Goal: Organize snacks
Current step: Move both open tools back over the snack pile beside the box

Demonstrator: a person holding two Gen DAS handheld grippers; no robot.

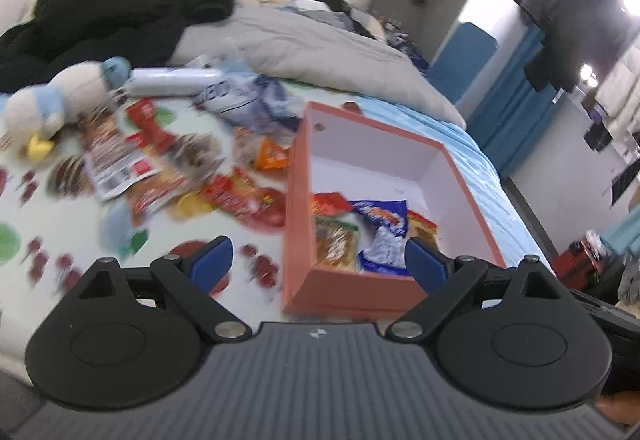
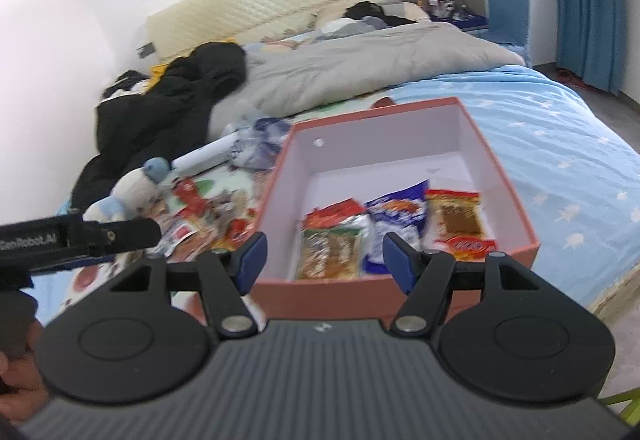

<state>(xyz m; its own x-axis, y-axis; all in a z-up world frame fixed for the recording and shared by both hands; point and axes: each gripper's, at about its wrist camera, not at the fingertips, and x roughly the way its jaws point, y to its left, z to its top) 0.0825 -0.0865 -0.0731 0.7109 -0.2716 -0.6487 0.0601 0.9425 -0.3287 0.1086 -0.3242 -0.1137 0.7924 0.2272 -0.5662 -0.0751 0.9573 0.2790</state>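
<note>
the salmon-pink box point(image 2: 400, 294), white inside, lies on the bed point(image 2: 560, 143) with its long axis running away from the cameras toward the grey duvet point(image 2: 360, 67). inside, against the box's near wall, lie a clear packet of brown snack point(image 2: 328, 252), a blue and white packet point(image 2: 394, 220) and a red-edged packet point(image 2: 458, 220), each lengthwise with the box. left of the box is a loose heap of snack packets point(image 1: 160, 167); their print is too blurred to read. beyond the heap sits a plush toy point(image 1: 52, 99). the left tool point(image 1: 320, 264) and the right tool point(image 2: 324, 260) both hang released and hold nothing, near the box's near wall. the left tool's side reads "genrobot.ai".
</note>
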